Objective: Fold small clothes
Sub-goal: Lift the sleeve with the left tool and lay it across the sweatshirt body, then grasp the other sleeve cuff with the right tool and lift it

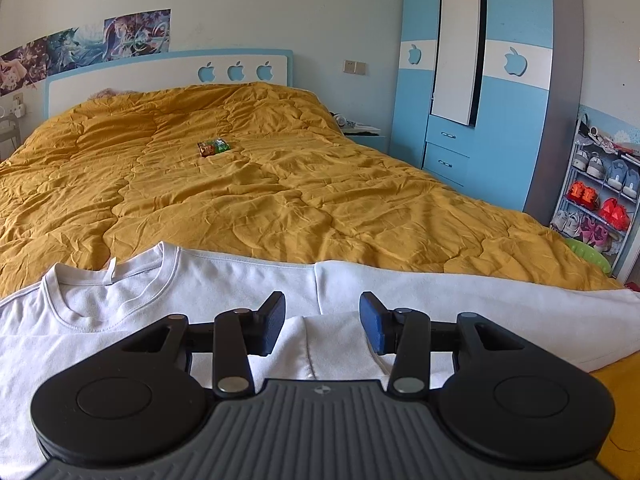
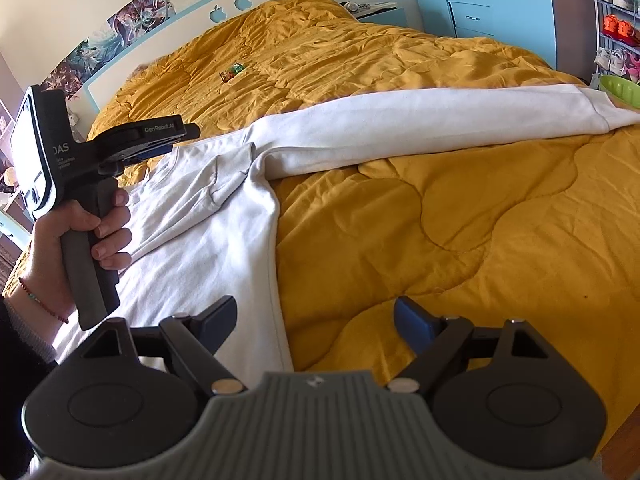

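Observation:
A white long-sleeved shirt (image 1: 132,304) lies face up on the near part of the bed, collar toward the headboard. In the right wrist view the shirt (image 2: 200,248) has one sleeve (image 2: 440,120) stretched out to the right and the other sleeve (image 2: 228,176) folded across the chest. My left gripper (image 1: 323,320) hovers open over that folded sleeve's cuff, and its pads are not pressing the cloth. The left gripper (image 2: 188,133) also shows from the side, held by a hand (image 2: 80,224). My right gripper (image 2: 316,320) stands wide open astride the shirt's right side edge near the hem.
A mustard quilt (image 1: 280,184) covers the bed, with a small snack packet (image 1: 214,147) near its middle. A white and blue headboard (image 1: 168,76) stands behind. A blue wardrobe (image 1: 500,120), a shoe rack (image 1: 600,196) and a green bowl (image 2: 620,90) are on the right.

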The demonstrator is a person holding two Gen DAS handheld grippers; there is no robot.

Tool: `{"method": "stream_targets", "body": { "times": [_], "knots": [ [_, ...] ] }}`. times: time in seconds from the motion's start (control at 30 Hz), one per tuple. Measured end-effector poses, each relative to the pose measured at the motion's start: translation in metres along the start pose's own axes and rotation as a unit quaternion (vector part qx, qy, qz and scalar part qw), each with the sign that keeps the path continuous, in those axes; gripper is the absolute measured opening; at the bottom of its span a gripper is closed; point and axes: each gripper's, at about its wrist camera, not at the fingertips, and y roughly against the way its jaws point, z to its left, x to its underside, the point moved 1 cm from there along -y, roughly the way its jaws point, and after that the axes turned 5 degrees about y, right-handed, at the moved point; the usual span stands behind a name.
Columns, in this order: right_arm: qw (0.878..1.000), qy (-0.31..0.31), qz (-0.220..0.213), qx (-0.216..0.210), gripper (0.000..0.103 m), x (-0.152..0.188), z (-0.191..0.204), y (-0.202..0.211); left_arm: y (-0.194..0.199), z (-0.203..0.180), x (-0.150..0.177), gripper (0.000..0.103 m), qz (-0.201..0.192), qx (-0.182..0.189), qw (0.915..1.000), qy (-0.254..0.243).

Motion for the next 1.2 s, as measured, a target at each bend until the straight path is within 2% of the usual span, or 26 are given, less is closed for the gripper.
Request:
{"method": "stream_targets", "body": {
  "times": [0.23,0.4,0.5,0.6,0.77,0.83,0.9,0.97,1.0,1.07,1.13,1.2],
  "knots": [
    [1.000,0.000,0.003,0.001,0.081,-0.004,0.005,0.002,0.015,0.002,-0.003,0.051,0.035,-0.013,0.9992,-0.010],
    [1.000,0.007,-0.002,0.010,0.081,-0.006,0.006,0.006,0.035,0.000,0.002,0.051,0.074,-0.040,0.9964,-0.006],
    [1.000,-0.004,-0.009,0.020,0.081,-0.010,-0.004,0.013,0.052,-0.001,0.007,0.051,0.090,-0.035,0.9953,-0.001],
    [0.998,-0.021,-0.033,0.040,0.081,-0.015,-0.023,0.025,0.068,-0.003,0.016,0.051,0.105,-0.024,0.9941,0.001],
    [0.990,-0.019,-0.128,0.053,0.082,-0.020,-0.065,0.047,0.087,0.000,0.036,0.051,0.139,0.010,0.9897,0.034],
    [0.990,-0.014,-0.119,0.072,0.082,-0.030,-0.085,0.046,0.095,0.003,0.043,0.051,0.142,0.019,0.9886,0.048],
    [0.988,-0.047,-0.124,0.083,0.082,-0.040,-0.113,0.046,0.102,0.002,0.050,0.051,0.138,0.018,0.9889,0.051],
    [0.984,-0.107,-0.118,0.078,0.080,-0.049,-0.149,0.044,0.109,0.003,0.057,0.051,0.130,0.017,0.9900,0.051],
    [0.981,-0.141,-0.108,0.082,0.077,-0.054,-0.168,0.041,0.112,0.003,0.059,0.051,0.129,0.018,0.9902,0.051],
    [0.970,-0.198,-0.109,0.086,0.065,-0.059,-0.202,0.036,0.115,0.004,0.062,0.051,0.130,0.022,0.9898,0.054],
    [0.958,-0.248,-0.115,0.092,0.061,-0.063,-0.235,0.031,0.116,0.005,0.063,0.051,0.133,0.026,0.9891,0.059],
    [0.947,-0.286,-0.125,0.077,0.054,-0.068,-0.263,0.024,0.118,0.005,0.062,0.051,0.128,0.025,0.9896,0.061]
  ]
}}
